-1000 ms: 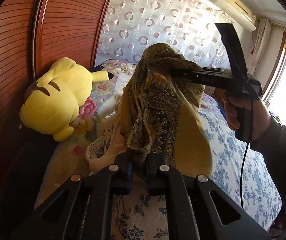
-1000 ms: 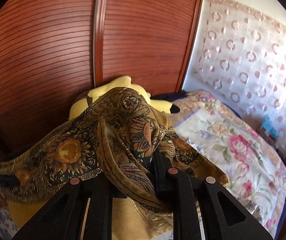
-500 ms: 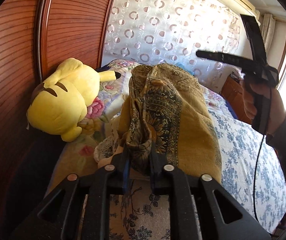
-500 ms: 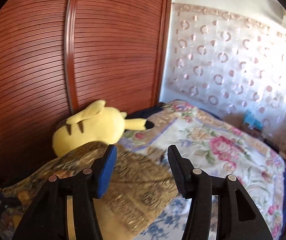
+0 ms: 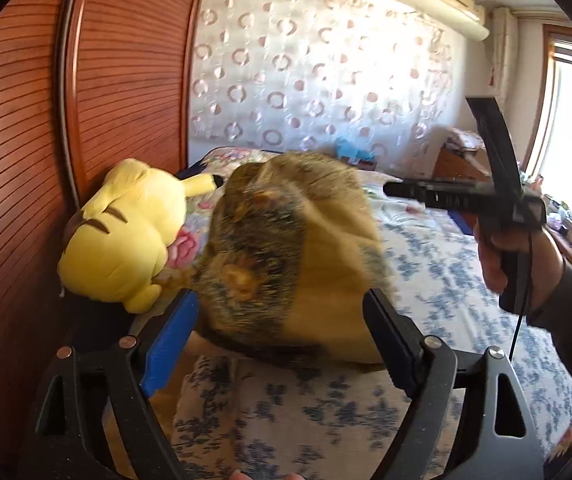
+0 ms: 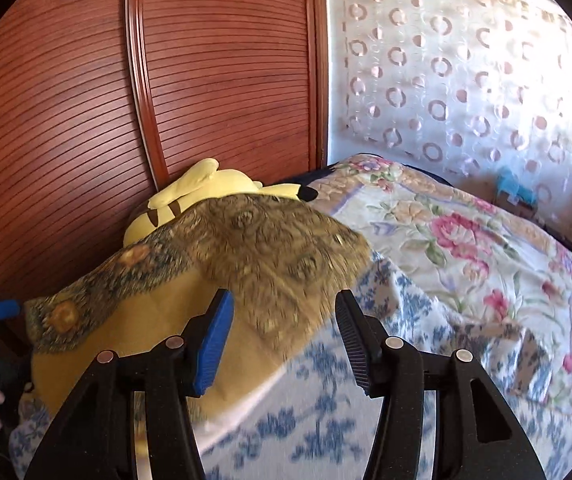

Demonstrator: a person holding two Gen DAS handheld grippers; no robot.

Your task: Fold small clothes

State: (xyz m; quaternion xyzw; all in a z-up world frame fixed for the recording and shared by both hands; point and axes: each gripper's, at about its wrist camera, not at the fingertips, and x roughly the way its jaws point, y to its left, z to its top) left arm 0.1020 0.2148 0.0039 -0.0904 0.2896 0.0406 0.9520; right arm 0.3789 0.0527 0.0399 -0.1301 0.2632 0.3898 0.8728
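Letting go of the scarf [image 5: 286, 248] onto the bed [image 5: 438, 280], left gripper [image 5: 281, 344] jaws opening around it, right gripper [image 6: 281, 332] jaws apart above it; probably regrasping an edge next.

Between my black jaws lies a mustard scarf [image 5: 286, 256] bordered in dark paisley. At ten o'clock sits a yellow plush toy [image 5: 125, 236], brown-striped; beneath, my white bedsheet [image 5: 438, 280] carries blue flowers.
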